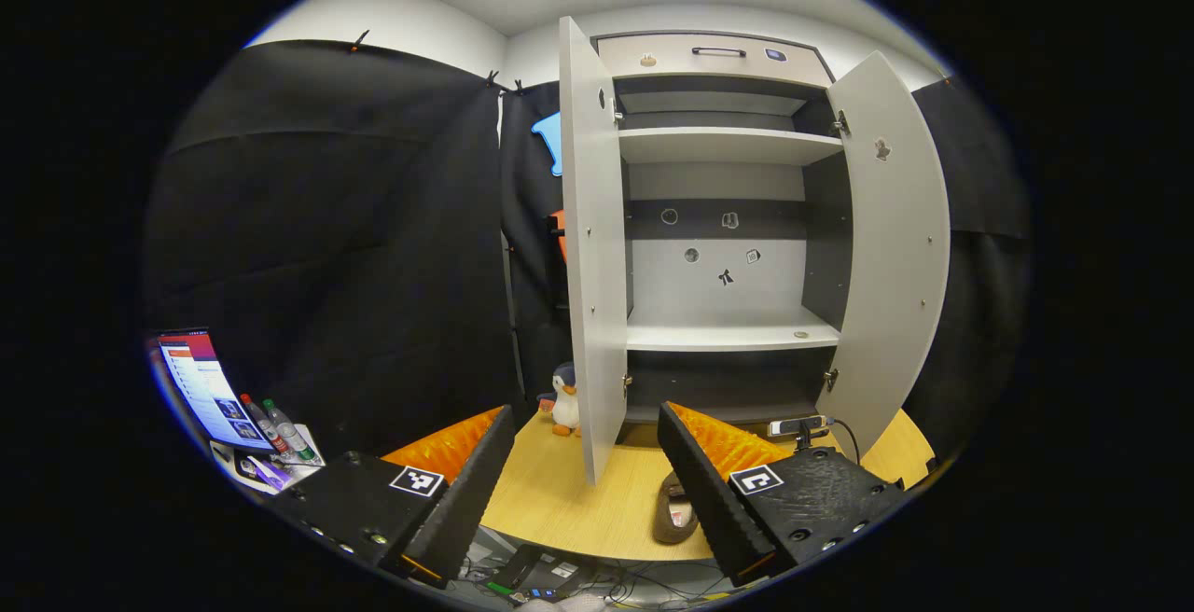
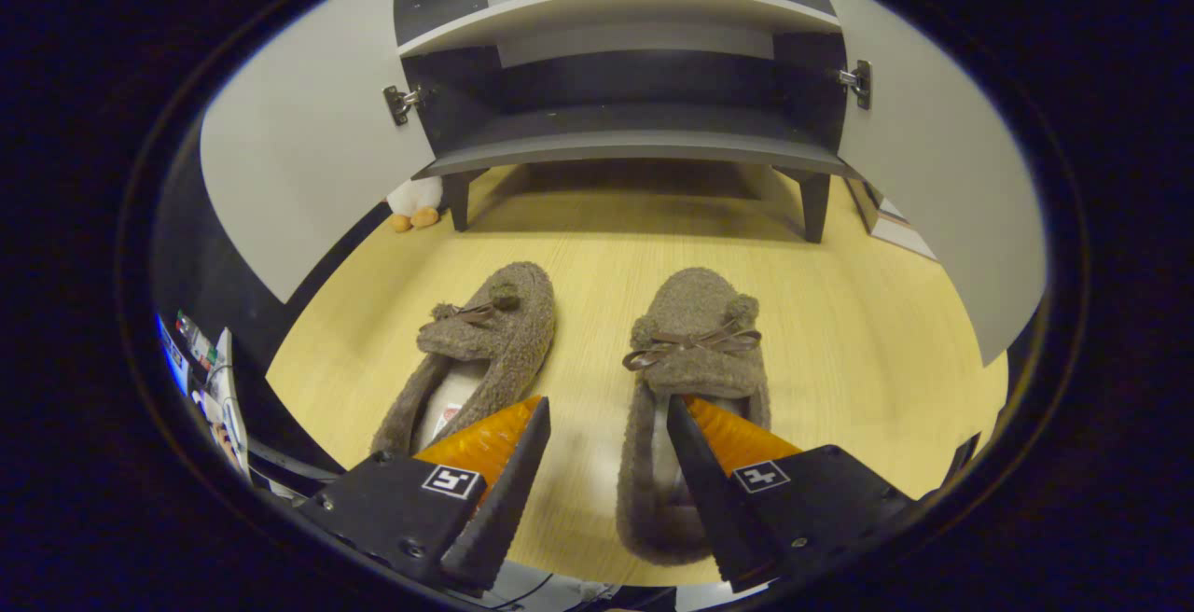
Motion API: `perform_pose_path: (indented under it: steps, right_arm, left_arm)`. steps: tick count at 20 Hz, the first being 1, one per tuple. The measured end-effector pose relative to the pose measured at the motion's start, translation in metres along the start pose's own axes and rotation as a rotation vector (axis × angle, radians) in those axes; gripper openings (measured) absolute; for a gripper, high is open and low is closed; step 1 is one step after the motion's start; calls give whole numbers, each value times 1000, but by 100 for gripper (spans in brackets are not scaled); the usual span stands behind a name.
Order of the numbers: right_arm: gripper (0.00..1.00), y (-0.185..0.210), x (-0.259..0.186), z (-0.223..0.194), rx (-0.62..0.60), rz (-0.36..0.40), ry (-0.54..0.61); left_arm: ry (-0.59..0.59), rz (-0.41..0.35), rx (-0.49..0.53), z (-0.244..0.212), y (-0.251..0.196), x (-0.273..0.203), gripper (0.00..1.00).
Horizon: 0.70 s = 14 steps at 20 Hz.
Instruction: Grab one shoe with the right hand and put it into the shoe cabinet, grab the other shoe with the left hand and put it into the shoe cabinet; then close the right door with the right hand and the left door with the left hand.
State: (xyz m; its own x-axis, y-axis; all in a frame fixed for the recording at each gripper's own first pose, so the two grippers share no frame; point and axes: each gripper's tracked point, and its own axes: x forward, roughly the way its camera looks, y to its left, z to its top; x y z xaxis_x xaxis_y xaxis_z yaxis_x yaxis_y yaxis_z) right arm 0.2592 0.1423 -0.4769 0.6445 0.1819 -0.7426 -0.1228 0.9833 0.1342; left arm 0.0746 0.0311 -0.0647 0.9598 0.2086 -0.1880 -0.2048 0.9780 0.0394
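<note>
Two brown fuzzy slippers lie side by side on the wooden table, toes toward the shoe cabinet [image 2: 634,141]. In the right gripper view my right gripper [image 2: 606,439] is open, low over the heel end of the right slipper [image 2: 695,351]. One finger sits in that slipper's opening; the other is in the gap beside the left slipper [image 2: 485,341]. In the left gripper view my left gripper [image 1: 586,421] is open and holds nothing, back from the cabinet [image 1: 728,337]. Both cabinet doors stand wide open. One slipper [image 1: 672,509] shows beside its right finger.
The left door [image 1: 592,248] and right door [image 1: 891,239] swing out over the table. A penguin plush [image 1: 564,399] stands by the left door. A laptop screen [image 1: 201,388] and bottles [image 1: 280,425] sit at far left. A small camera [image 1: 798,425] rests near the cabinet base.
</note>
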Motion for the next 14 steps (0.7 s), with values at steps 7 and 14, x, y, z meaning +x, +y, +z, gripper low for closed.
perform_pose_path:
  steps: [7, 14]
  right_arm:
    - [62, -9, 38, 18, 63, 2, 4]
    - [10, -26, 33, 30, 79, -36, -11]
  left_arm:
    - [19, 24, -12, -4, -2, 26, 95]
    - [6, -9, -29, -2, -11, 37, 95]
